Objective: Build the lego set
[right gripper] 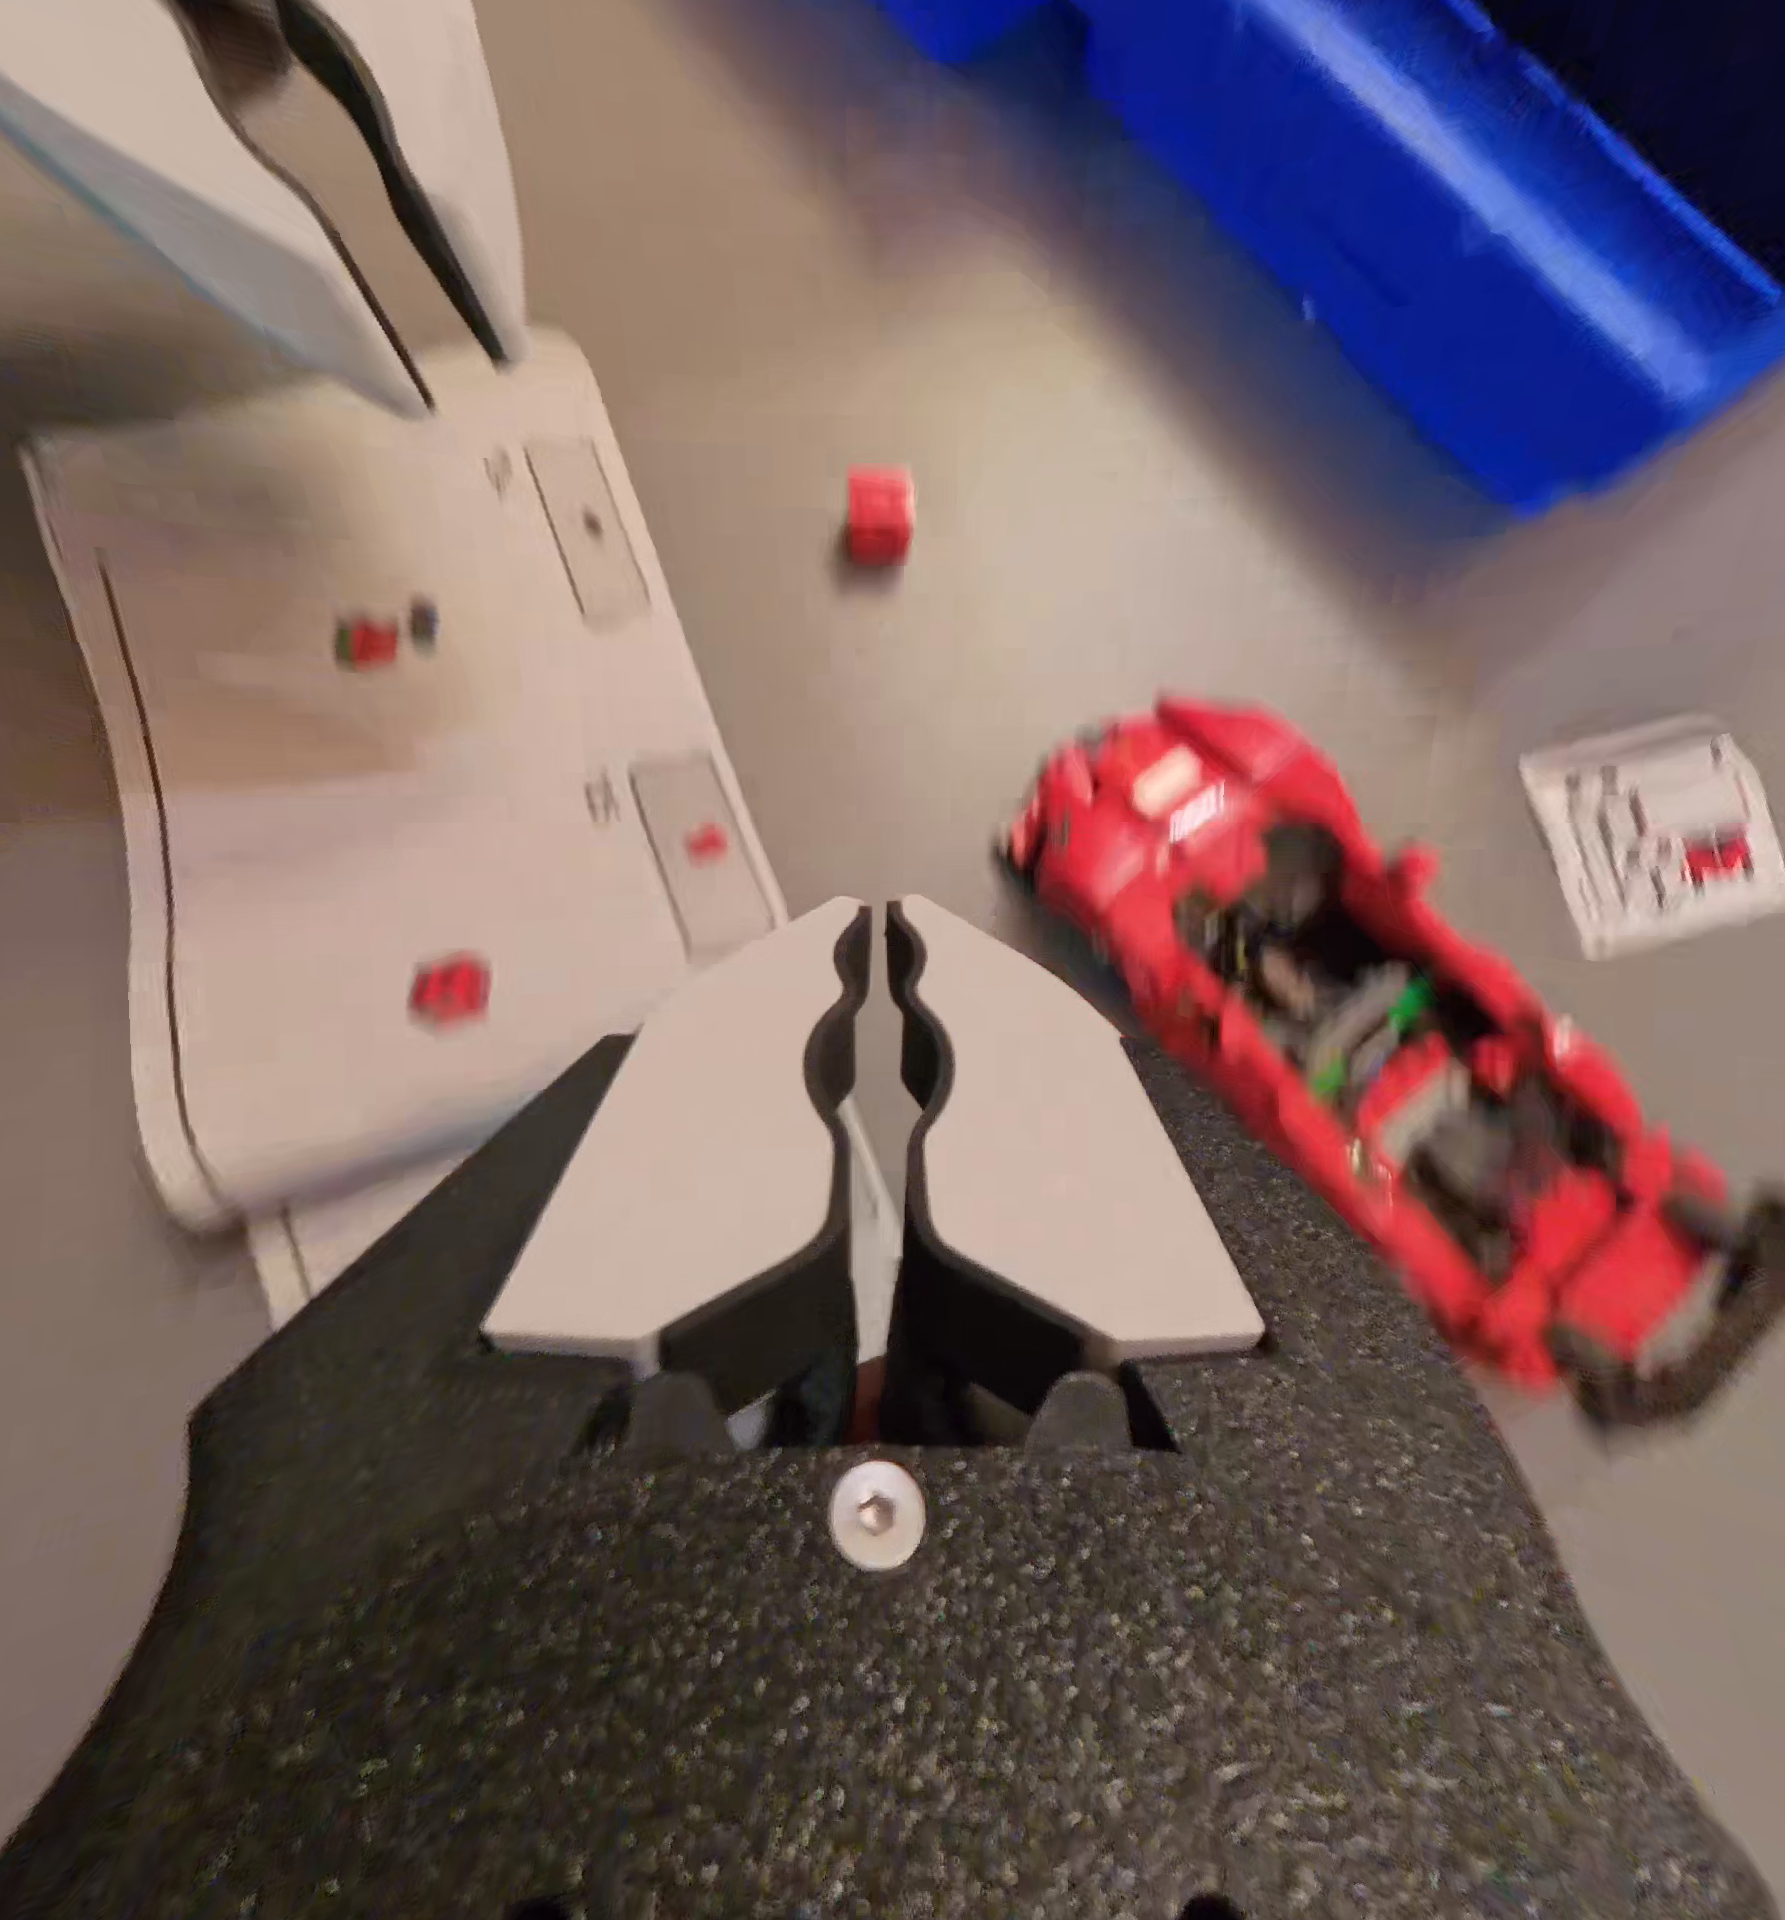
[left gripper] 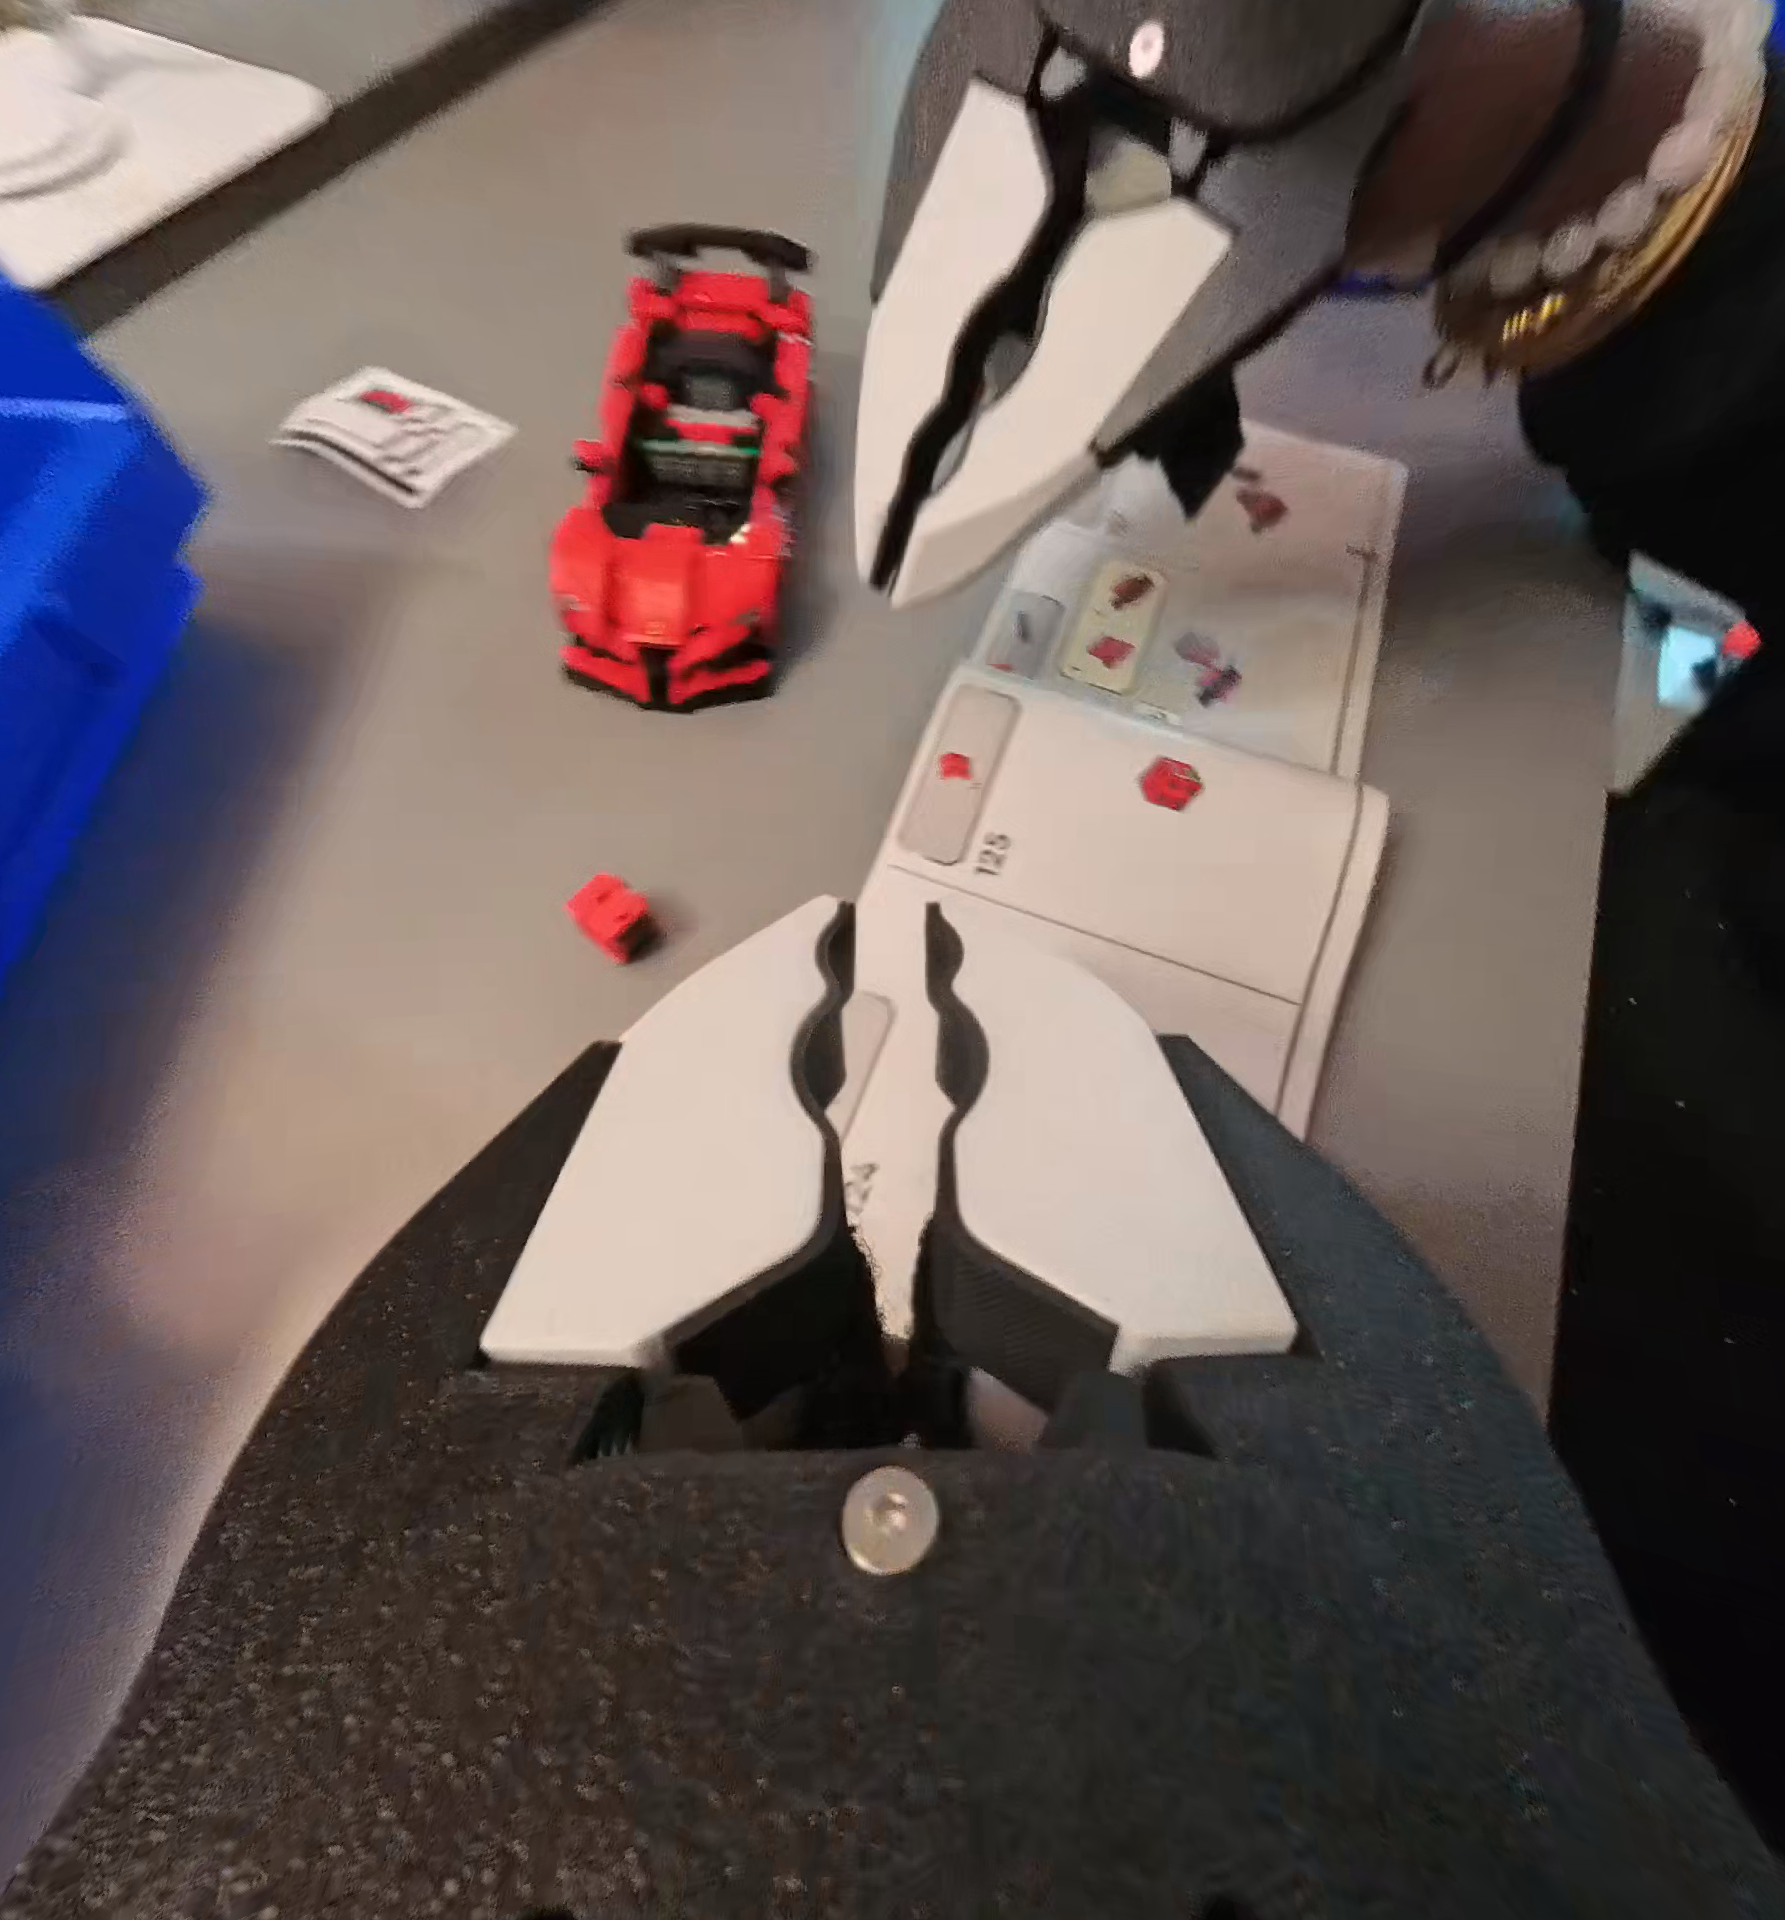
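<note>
A part-built red Lego car (left gripper: 680,488) stands on the grey table; it also shows in the right wrist view (right gripper: 1387,1039). A loose red brick (left gripper: 613,914) lies apart from it, nearer my left gripper, and shows in the right wrist view (right gripper: 877,514). My left gripper (left gripper: 888,914) is empty, with its jaws a narrow gap apart over the open instruction booklet (left gripper: 1127,831). My right gripper (right gripper: 877,909) is shut and empty, hovering by the booklet's edge (right gripper: 348,810), left of the car. Each gripper shows in the other's view: the right (left gripper: 893,582), the left (right gripper: 462,379).
A blue bin (left gripper: 26,623) stands at the left and shows in the right wrist view (right gripper: 1439,208). A sticker sheet (left gripper: 394,431) lies left of the car. A white board (left gripper: 88,135) lies far left. A person's braceleted wrist (left gripper: 1594,208) holds the right gripper.
</note>
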Motion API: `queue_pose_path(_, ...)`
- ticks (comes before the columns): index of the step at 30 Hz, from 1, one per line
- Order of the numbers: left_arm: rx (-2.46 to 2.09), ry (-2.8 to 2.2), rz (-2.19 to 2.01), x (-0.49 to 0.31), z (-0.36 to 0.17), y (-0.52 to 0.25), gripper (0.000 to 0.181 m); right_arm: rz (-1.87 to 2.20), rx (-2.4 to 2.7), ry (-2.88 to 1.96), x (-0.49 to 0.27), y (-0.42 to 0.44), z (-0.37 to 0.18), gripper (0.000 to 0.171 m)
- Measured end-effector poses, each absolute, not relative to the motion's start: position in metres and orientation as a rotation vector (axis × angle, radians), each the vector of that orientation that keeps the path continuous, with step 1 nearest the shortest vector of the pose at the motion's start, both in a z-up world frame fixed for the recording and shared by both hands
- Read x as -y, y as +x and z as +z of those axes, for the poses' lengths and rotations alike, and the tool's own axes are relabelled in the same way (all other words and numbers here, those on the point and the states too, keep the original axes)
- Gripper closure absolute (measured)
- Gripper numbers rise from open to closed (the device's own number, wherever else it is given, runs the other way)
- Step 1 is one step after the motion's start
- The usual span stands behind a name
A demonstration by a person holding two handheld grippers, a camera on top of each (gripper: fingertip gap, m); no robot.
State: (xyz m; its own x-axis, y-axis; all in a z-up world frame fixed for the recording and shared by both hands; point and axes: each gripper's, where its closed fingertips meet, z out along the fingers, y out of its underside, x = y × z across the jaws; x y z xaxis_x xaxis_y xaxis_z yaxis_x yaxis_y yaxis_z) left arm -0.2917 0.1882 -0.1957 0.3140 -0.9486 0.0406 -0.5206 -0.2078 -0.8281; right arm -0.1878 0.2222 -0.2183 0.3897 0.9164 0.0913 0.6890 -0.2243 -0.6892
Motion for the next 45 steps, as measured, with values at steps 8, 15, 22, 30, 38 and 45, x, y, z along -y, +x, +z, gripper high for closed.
queue_pose_path(8,-1.595,-1.718,-0.812,-0.143,-0.209,-0.185,0.169,0.529,1.333,-2.005,-0.154,-0.127,-0.247,0.164)
queue_pose_path(15,-1.649,-1.946,-0.721,-0.152,-0.258,-0.179,0.18,0.636,1.29,-1.987,-0.152,-0.125,-0.262,0.154)
queue_pose_path(22,-1.477,-1.929,-0.822,-0.16,-0.247,-0.189,0.181,0.773,1.192,-2.064,-0.157,-0.121,-0.263,0.164)
queue_pose_path(30,-1.387,-1.983,-0.777,-0.167,-0.254,-0.2,0.181,0.674,1.201,-2.043,-0.159,-0.12,-0.263,0.17)
queue_pose_path(38,-1.402,-1.991,-0.819,-0.167,-0.254,-0.2,0.181,0.717,1.068,-1.736,-0.097,-0.088,-0.151,0.149)
queue_pose_path(45,-1.453,-2.029,-0.782,-0.167,-0.255,-0.201,0.181,0.125,0.875,-2.023,-0.07,0.125,-0.091,0.142)
